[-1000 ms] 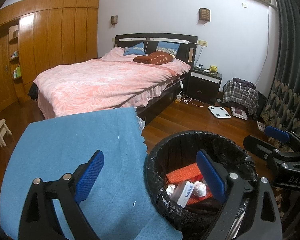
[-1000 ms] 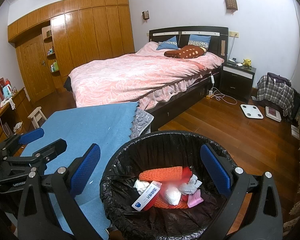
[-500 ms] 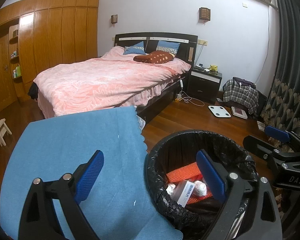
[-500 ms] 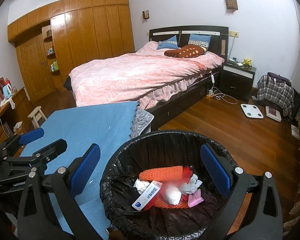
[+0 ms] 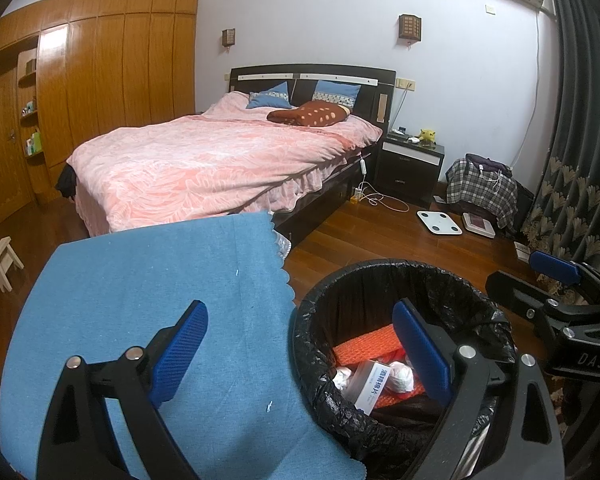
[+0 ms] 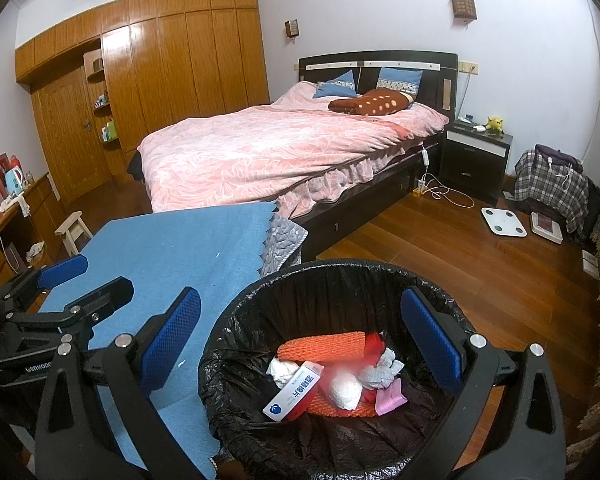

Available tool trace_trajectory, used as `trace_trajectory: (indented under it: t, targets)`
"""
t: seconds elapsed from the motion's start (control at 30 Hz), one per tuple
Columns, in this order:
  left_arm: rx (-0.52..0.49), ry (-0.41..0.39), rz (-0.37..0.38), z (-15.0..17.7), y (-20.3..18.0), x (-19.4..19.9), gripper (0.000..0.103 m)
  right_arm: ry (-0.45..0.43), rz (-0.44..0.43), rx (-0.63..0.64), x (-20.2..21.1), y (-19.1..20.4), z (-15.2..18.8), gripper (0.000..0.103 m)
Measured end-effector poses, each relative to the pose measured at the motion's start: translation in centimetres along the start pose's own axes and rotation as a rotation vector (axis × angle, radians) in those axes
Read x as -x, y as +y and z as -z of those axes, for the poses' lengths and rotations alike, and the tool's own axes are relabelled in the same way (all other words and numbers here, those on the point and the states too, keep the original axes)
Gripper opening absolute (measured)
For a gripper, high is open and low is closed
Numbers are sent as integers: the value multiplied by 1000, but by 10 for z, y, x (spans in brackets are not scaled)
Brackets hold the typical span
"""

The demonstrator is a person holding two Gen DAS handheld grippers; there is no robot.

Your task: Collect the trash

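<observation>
A round bin lined with a black bag (image 6: 236, 320) (image 5: 312, 360) stands beside a table under a blue cloth (image 6: 180, 252) (image 5: 140, 288). In it lie orange foam netting (image 6: 320, 346), a white and red box (image 6: 294, 390), crumpled tissues (image 6: 344, 390) and a pink scrap (image 6: 390, 398). My right gripper (image 6: 300, 340) is open and empty above the bin. My left gripper (image 5: 300, 352) is open and empty over the table edge and the bin's left rim. Each gripper shows at the side of the other's view.
A bed with a pink cover (image 6: 280, 152) stands behind the table. A dark nightstand (image 6: 474, 156), a white scale (image 6: 503, 222) and a plaid bag (image 6: 552, 184) are at the far right on the wood floor. A small stool (image 6: 74, 230) stands left.
</observation>
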State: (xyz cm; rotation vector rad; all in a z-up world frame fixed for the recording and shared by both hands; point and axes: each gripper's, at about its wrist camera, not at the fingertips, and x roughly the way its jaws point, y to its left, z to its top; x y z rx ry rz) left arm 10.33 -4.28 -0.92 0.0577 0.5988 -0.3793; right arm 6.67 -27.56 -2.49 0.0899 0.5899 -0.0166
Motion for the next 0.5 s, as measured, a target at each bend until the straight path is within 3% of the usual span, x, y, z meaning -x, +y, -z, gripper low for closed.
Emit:
trace_trajectory:
  t: [0.5]
  targets:
    - [1, 2, 0, 0, 0, -1, 92, 1, -1, 1, -2, 1, 2, 98]
